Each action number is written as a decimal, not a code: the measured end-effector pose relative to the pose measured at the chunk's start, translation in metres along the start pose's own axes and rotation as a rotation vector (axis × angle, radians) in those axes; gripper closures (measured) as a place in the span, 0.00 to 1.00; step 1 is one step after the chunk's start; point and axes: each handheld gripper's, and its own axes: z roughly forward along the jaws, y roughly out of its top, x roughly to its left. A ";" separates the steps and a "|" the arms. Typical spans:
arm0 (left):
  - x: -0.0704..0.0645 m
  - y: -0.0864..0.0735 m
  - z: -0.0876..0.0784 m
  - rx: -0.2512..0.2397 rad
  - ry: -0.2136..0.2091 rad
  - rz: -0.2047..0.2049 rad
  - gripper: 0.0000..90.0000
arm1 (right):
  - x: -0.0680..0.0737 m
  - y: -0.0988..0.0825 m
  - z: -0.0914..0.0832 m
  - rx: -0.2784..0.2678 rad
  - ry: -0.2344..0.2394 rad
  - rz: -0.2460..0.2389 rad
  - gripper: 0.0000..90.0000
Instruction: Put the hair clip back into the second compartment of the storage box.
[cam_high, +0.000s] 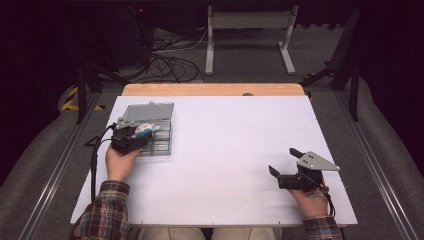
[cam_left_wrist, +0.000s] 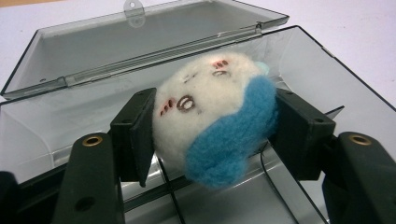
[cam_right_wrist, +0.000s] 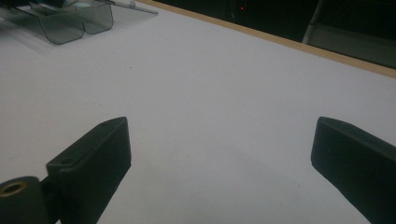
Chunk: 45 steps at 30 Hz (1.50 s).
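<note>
A small felt toy (cam_left_wrist: 205, 100), white with a blue patch and stitched marks, sits between the two black jaws of my left gripper (cam_left_wrist: 217, 119). The pads press on it from both sides. It hangs over an open smoky clear plastic box (cam_left_wrist: 336, 88) whose lid (cam_left_wrist: 140, 42) lies folded back. From above, the left gripper (cam_high: 145, 131) and the toy (cam_high: 146, 128) are over the box (cam_high: 162, 145) at the table's left. My right gripper (cam_high: 284, 161) rests at the right of the table, open, with nothing between its jaws (cam_right_wrist: 224, 140).
The white table top (cam_high: 225, 140) has a wooden strip (cam_high: 215, 89) along its far edge. Dividers split the box into compartments. The box (cam_right_wrist: 74, 23) appears far off in the right gripper view. A metal stand (cam_high: 250, 30) and cables lie on the floor beyond.
</note>
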 end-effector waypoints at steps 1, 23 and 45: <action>-0.001 0.000 0.000 0.003 -0.002 -0.004 0.40 | 0.000 0.000 0.000 0.000 0.000 0.000 0.06; -0.001 0.002 -0.022 -0.047 0.009 0.031 0.46 | 0.000 0.000 -0.001 -0.004 -0.004 0.001 0.06; -0.005 -0.001 -0.028 -0.020 0.023 0.089 1.00 | 0.000 0.000 -0.001 -0.006 -0.004 0.002 0.06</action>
